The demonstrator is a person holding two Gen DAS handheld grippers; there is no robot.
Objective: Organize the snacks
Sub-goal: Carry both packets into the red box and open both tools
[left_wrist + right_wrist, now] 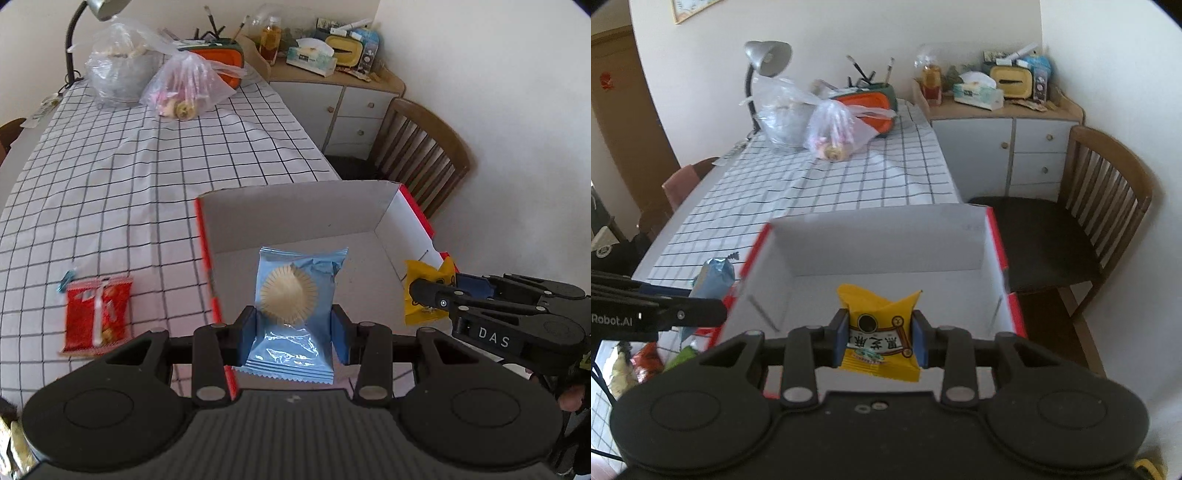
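- Left gripper (293, 326): blue-padded jaws closed on a pale blue foil packet holding a round fluted cake (295, 310); pads press both side edges. The packet hangs upright over the near edge of the box.
- Right gripper (879, 341): jaws nearly together, clamped on a yellow plastic snack packet with black printed characters (881, 332). The packet is held upright above the near part of the box.
- Container: an open white cardboard box with red outer edges (295, 218) sits at the near right corner of the table. Its visible floor is bare; both packets are in the air above it, neither resting inside.
- Loose item: a red foil snack packet (98, 317) lies flat on the cloth, left of the box and apart from it. A small blue clip (65, 281) lies just beyond it.
- Surface: a table under a white cloth with a black grid (147, 177).
- Far end of the table: two clear plastic bags (184, 86) with contents, an orange lidded container (221, 61), a grey desk lamp (764, 61).
- Room: a white cabinet with a wooden top (1008, 147), cluttered with a tissue box and bottles; a wooden slat-back chair (1100, 206) stands beside the table.
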